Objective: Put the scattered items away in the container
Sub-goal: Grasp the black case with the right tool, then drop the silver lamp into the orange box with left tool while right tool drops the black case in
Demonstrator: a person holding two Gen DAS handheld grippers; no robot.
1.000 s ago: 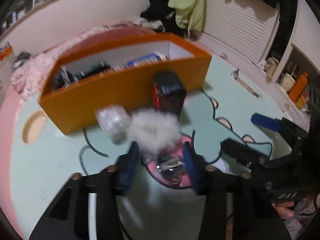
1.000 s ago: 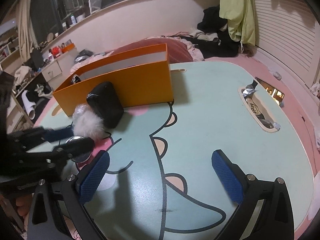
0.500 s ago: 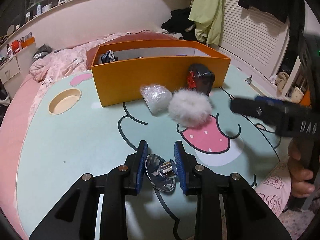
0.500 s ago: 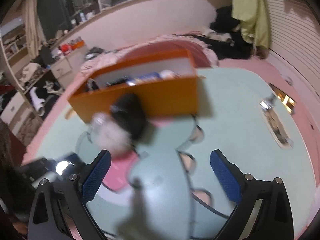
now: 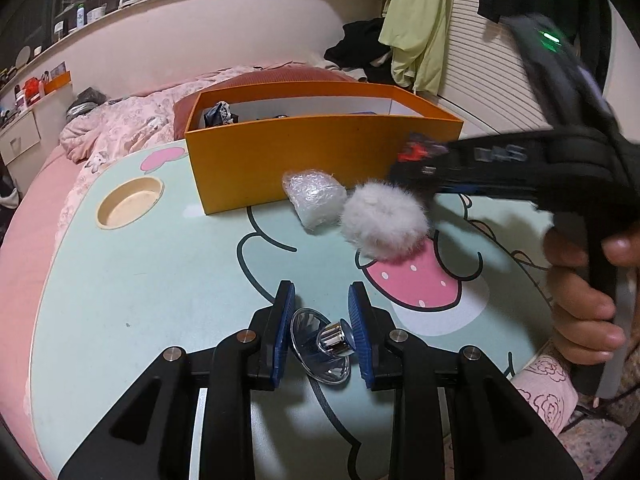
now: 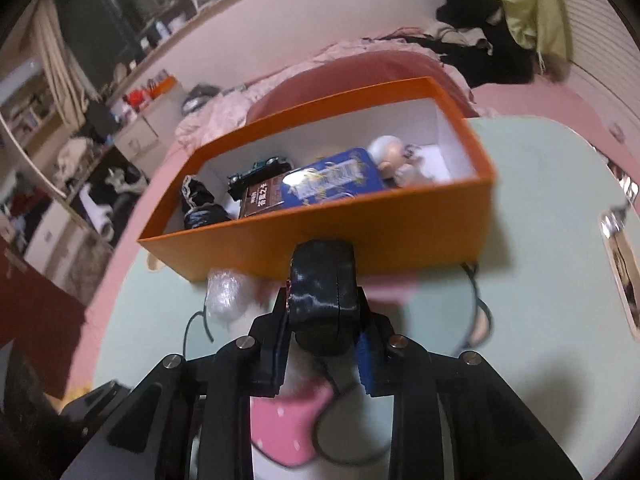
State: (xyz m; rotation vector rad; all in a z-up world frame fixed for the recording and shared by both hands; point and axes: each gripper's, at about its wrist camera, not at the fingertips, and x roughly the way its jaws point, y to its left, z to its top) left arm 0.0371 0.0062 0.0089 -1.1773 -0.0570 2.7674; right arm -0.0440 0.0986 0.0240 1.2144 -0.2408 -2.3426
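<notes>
My left gripper (image 5: 321, 334) is shut on a clear suction cup with a chrome knob (image 5: 325, 344), low over the table's near edge. My right gripper (image 6: 323, 334) is shut on a glossy black box (image 6: 322, 294), held just in front of the orange container (image 6: 384, 224); it also shows at the right of the left wrist view (image 5: 416, 168). A white fluffy pompom (image 5: 383, 220) and a bubble-wrap bundle (image 5: 314, 196) lie on the table by the orange container's front wall (image 5: 292, 160).
The container holds a blue tin (image 6: 332, 184), a brown packet (image 6: 262, 198), a toy car (image 6: 260, 168), a small figure (image 6: 394, 158) and a dark cloth item (image 6: 198, 208). The round table has a cup recess (image 5: 130, 202). A pink bed lies behind.
My right gripper swung left from open over the table, closed on the black box and lifted it towards the container. My left gripper drew back from the box with the suction cup.
</notes>
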